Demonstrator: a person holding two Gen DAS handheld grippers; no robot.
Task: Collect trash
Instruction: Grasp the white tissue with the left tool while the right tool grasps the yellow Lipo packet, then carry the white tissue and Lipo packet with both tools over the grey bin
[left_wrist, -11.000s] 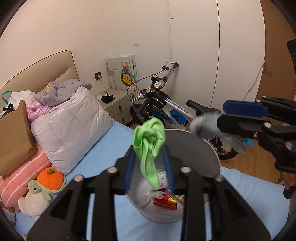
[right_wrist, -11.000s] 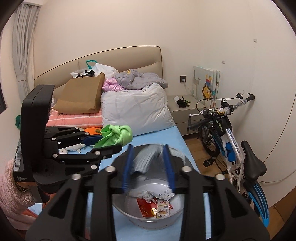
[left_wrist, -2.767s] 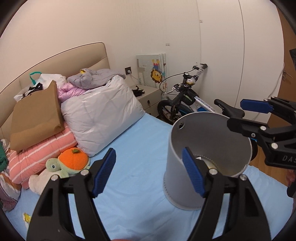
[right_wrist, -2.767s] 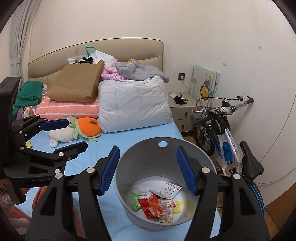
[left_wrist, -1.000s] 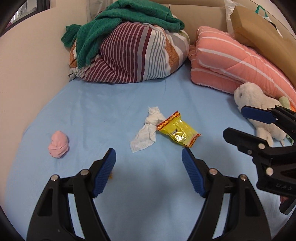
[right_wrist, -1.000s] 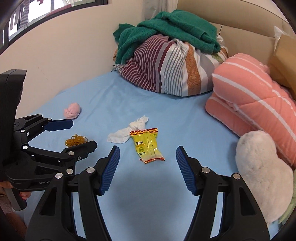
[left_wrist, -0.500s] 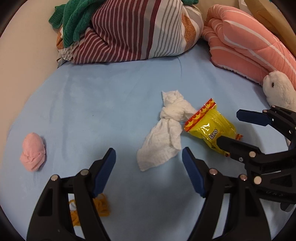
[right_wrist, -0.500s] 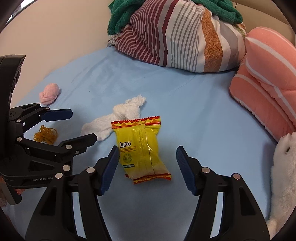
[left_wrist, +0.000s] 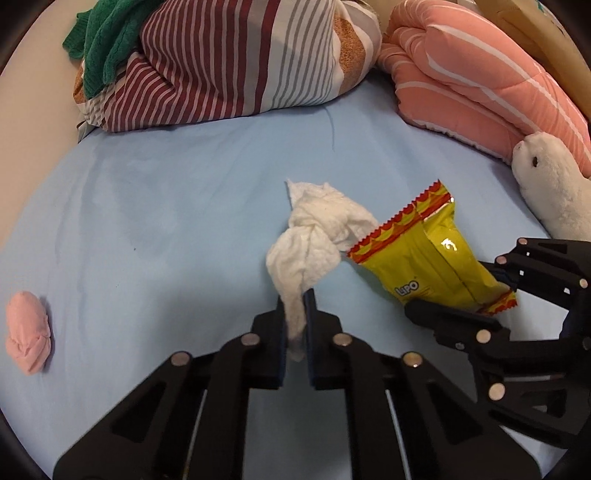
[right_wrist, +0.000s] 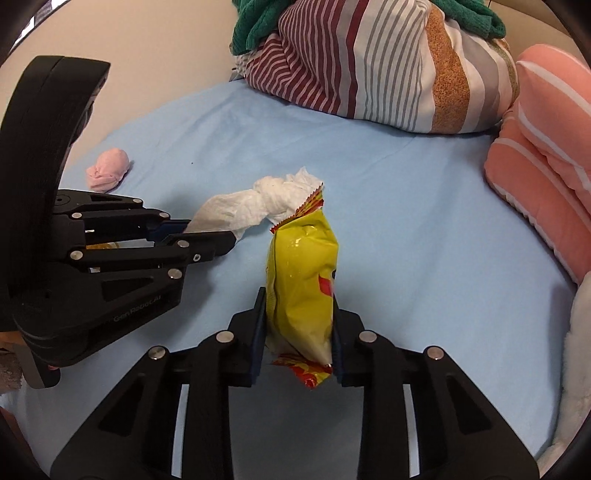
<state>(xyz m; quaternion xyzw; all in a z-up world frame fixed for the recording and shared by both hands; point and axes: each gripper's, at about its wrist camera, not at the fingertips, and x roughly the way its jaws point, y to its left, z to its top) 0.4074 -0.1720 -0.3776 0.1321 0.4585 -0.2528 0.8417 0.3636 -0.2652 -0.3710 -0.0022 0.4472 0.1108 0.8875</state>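
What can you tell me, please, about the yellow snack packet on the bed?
The yellow snack packet is a glossy, puffed foil pouch with red-and-orange zigzag sealed ends and "LiPO" printed on it. It stands on edge between the pads of the right tongs, whose jaws are closing and already squeeze its sides near the lower seal. Its far end touches the knotted white tissue. The light blue bedsheet lies beneath it.

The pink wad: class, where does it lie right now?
The pink wad lies on the blue sheet, far left in the left wrist view, apart from the tissue.
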